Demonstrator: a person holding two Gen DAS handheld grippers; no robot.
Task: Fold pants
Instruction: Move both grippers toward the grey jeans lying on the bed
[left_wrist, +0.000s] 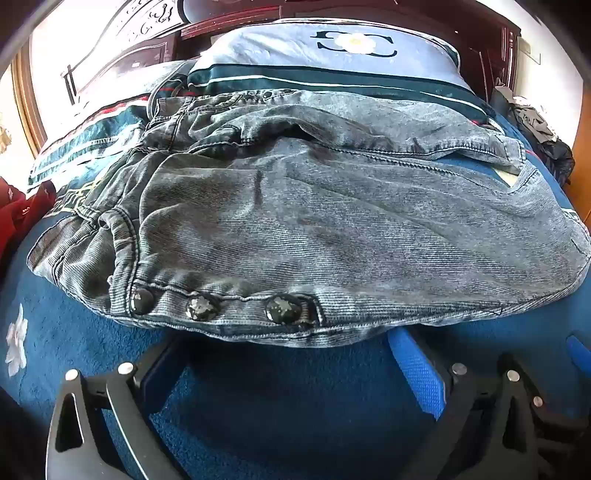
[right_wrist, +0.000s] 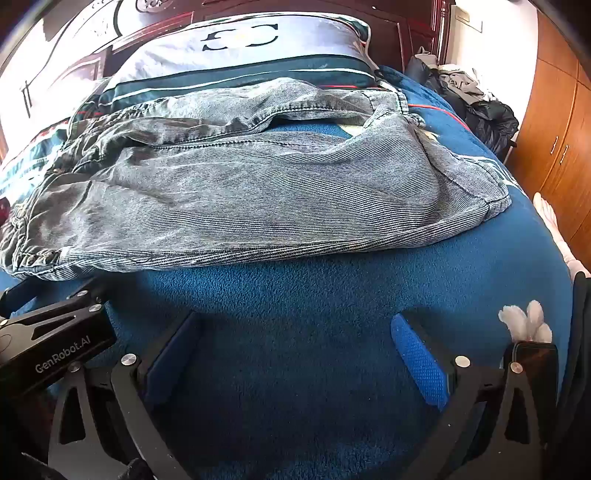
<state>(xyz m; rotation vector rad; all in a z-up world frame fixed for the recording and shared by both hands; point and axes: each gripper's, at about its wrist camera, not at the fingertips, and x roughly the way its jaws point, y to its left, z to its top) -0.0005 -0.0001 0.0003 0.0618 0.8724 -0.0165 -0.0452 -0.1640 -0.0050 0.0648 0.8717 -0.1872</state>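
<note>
Grey washed denim pants (left_wrist: 314, 221) lie across a blue blanket (left_wrist: 258, 398) on a bed, waistband to the left, legs running right. Three dark snap buttons (left_wrist: 201, 307) line the near edge. My left gripper (left_wrist: 284, 365) is open and empty, its blue-padded fingers just at the near edge of the pants. In the right wrist view the pants (right_wrist: 258, 192) lie further off. My right gripper (right_wrist: 295, 350) is open and empty over bare blanket (right_wrist: 295, 314), short of the pants' near edge. The left gripper's body (right_wrist: 55, 343) shows at its left.
A pale blue pillow (left_wrist: 332, 48) lies behind the pants against a dark wooden headboard (right_wrist: 417, 29). A pile of dark clothes (right_wrist: 476, 107) sits at the bed's far right. A wooden wardrobe (right_wrist: 561, 140) stands on the right. Red fabric (left_wrist: 22, 210) lies at the left.
</note>
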